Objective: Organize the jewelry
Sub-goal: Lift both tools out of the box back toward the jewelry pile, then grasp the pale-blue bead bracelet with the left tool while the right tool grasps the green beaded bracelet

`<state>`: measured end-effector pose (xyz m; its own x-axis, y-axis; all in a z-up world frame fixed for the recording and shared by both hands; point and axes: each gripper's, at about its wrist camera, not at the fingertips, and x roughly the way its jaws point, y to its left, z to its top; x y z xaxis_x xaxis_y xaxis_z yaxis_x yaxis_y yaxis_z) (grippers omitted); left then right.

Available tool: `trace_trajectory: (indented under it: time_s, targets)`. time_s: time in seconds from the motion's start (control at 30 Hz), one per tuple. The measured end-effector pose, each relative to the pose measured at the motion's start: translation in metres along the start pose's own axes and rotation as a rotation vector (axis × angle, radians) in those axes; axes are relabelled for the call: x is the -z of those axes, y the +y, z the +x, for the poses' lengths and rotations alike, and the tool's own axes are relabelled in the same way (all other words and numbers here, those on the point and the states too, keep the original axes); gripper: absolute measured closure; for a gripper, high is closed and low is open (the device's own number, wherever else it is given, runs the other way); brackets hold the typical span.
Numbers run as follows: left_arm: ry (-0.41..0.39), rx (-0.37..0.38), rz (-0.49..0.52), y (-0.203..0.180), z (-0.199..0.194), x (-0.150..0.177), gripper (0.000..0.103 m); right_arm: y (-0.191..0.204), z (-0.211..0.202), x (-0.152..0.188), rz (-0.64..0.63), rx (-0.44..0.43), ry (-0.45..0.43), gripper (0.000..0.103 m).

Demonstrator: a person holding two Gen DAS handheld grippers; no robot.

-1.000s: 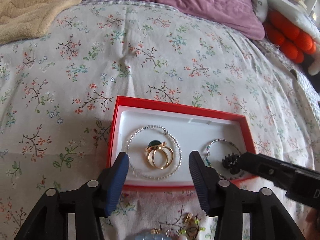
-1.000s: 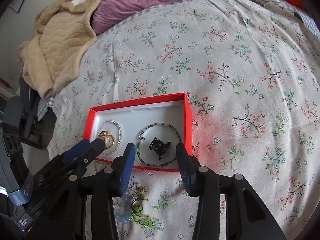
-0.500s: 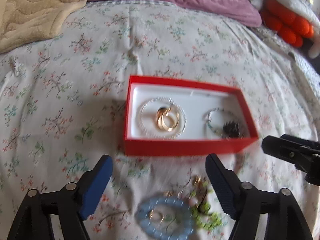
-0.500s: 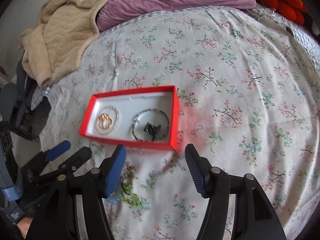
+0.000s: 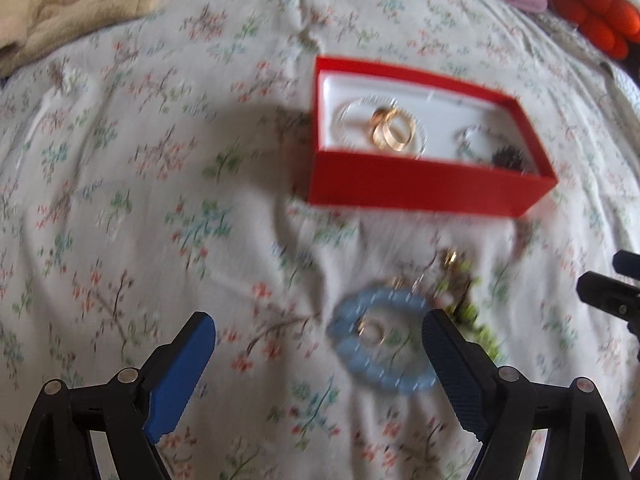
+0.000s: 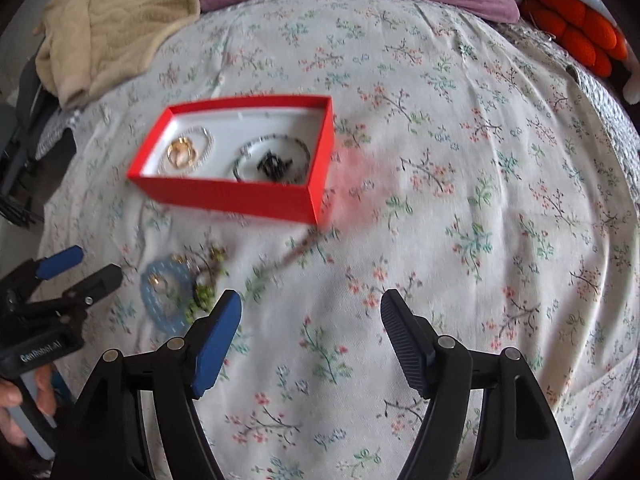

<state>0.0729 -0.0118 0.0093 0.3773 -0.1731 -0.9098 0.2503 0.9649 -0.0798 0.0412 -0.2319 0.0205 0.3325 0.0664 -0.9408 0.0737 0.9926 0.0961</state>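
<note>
- On the floral bedsheet [image 6: 440, 160], an open red cardboard box [image 6: 240, 196] is sitting, holding gold rings [image 5: 390, 134], beaded bracelets and a black clip [image 6: 274, 164].
- Below it, a pale blue beaded bracelet [image 5: 384, 344] is lying among loose green beads [image 6: 202, 294].
- Left gripper [image 5: 320, 364] is opening wide, gripping nothing.
- Right gripper [image 6: 310, 340] is opening too, empty.

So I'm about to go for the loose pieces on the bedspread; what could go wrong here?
1. The blue bead bracelet overlaps a gold ring and green beads; one grab may drag several.
2. The floral bedspread is soft and wrinkled, so an opening, empty tool could pinch fabric.
3. The red box sits close; bumping it could spill its contents.
</note>
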Motion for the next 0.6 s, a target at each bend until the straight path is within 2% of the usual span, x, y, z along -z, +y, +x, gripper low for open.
trace_trajectory:
  time_s: [0.23, 0.47, 0.53, 0.6]
  targets:
    - [0.029, 0.02, -0.034, 0.012, 0.001, 0.014, 0.015, 0.011, 0.012, 0.02, -0.064, 0.052, 0.053, 0.028]
    - [0.058, 0.041, -0.052, 0.01, 0.01, 0.02, 0.016, 0.013, 0.025, 0.029, -0.076, 0.092, 0.09, 0.028]
    - [0.071, 0.055, -0.06, 0.006, 0.014, 0.02, 0.019, 0.012, 0.027, 0.03, -0.066, 0.092, 0.101, 0.028]
    - [0.08, 0.065, -0.068, 0.005, 0.018, 0.02, 0.027, 0.01, 0.028, 0.029, -0.058, 0.086, 0.106, 0.028]
